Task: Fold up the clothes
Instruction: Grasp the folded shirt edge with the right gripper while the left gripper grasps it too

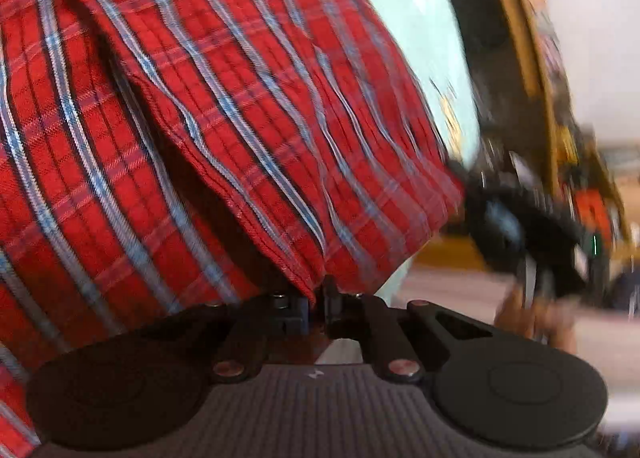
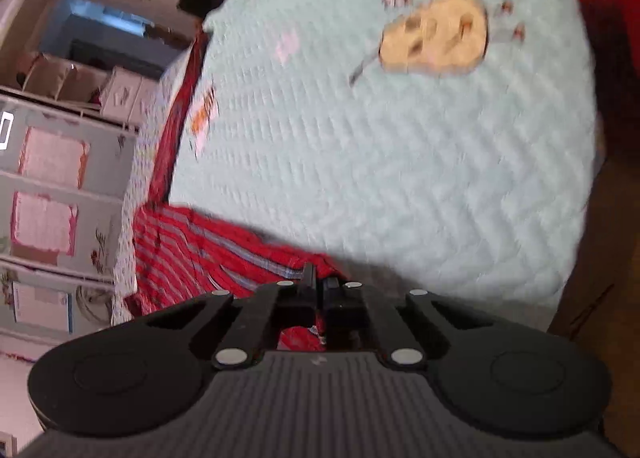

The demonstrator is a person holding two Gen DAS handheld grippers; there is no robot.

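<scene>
A red plaid shirt [image 1: 200,118] with blue and white stripes fills most of the left wrist view, hanging in folds over a pale mint bed cover [image 1: 408,18]. My left gripper [image 1: 318,296] is shut on the shirt's hemmed edge, which runs between the pads. In the right wrist view the same red plaid shirt [image 2: 192,254] bunches at the lower left of the bed cover [image 2: 380,162]. My right gripper [image 2: 318,284] is shut on a fold of it, and red cloth shows behind the closed jaws. The rest of the shirt is hidden under the gripper body.
The bed cover bears a tan cartoon print [image 2: 436,34]. White shelves and drawers [image 2: 68,138] stand left of the bed, and another red cloth [image 2: 612,26] lies at its far right edge. A blurred black tool body [image 1: 520,234] with a hand [image 1: 532,322] beneath sits by the shirt's right corner.
</scene>
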